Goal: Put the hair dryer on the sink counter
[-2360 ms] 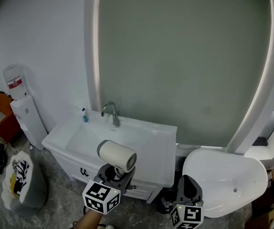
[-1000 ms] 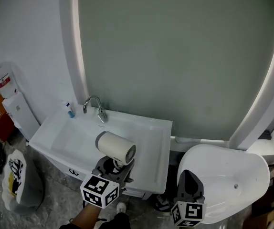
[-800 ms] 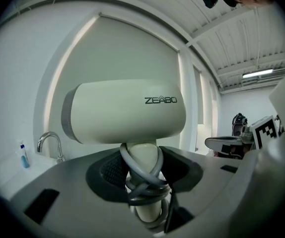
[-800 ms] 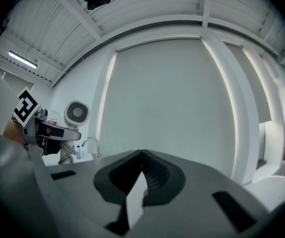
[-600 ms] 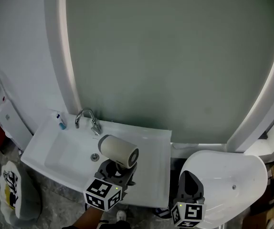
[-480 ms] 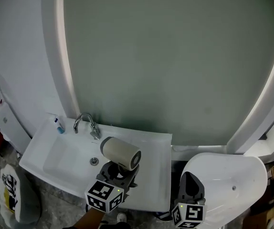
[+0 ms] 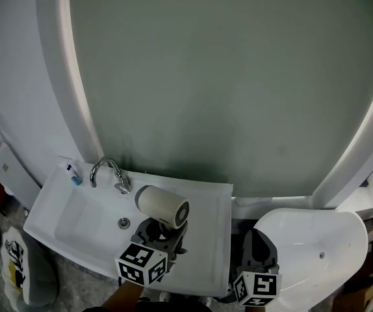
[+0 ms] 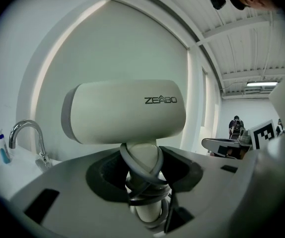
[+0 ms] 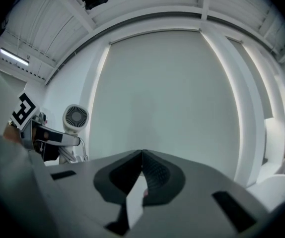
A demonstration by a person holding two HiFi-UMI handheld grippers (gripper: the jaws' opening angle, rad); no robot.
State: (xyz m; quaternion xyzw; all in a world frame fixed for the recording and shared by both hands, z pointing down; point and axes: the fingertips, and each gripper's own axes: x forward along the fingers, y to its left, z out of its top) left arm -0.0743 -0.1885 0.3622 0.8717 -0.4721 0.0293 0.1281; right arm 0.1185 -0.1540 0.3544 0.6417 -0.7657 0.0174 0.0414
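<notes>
Notably, only the left gripper view showed the left gripper [image 8: 143,180] clamping the cord-wrapped handle of the hair dryer [image 8: 125,112] above the white sink counter [image 7: 214,239]; the right gripper [image 9: 141,158] was closed, empty.

**The hair dryer [image 7: 162,206] is up over the sink counter [image 7: 216,239]**

It is cream with a grey back end. Its grey cord is wound round the handle. It stands upright, handle down, held in the left gripper [image 7: 162,230], above the white counter.
</notes>
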